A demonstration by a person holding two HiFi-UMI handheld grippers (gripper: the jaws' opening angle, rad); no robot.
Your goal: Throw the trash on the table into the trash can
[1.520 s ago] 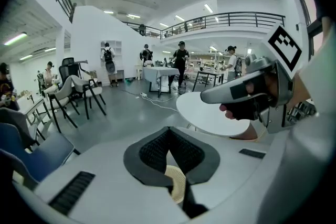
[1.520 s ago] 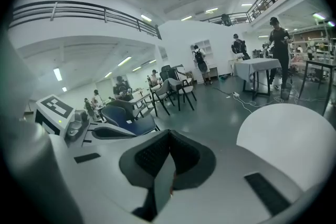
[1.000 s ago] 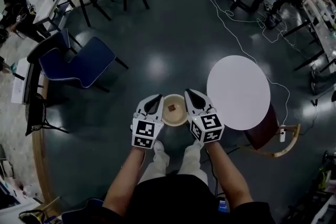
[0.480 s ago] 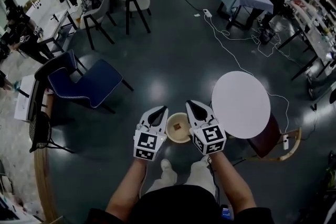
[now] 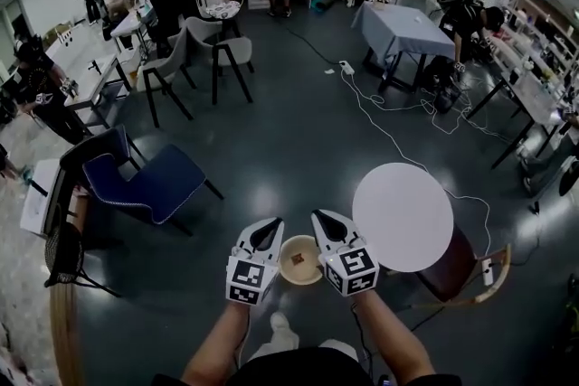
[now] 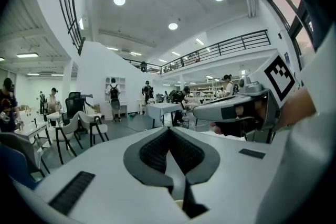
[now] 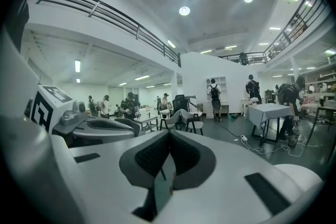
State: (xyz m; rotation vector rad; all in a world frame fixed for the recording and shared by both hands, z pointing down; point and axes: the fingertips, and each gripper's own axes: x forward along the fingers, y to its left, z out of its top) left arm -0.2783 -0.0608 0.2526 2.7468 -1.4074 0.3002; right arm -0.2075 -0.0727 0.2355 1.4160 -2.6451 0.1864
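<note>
In the head view a small round cream trash can stands on the dark floor by my feet, with a brown scrap of trash lying inside it. My left gripper hangs at the can's left rim and my right gripper at its right rim. Both are shut, and I see nothing between their pads. The left gripper view shows its own closed jaws and the right gripper beside them. In the right gripper view the jaws meet at the tip. The white round table at the right is bare.
A reddish chair sits partly under the round table. A blue lounge chair stands to the left. A white cable snakes over the floor behind. Desks, chairs and several people fill the back of the room.
The head view has tipped up, showing more of the far room. Both grippers stay at the trash can's sides with the brown scrap still inside.
</note>
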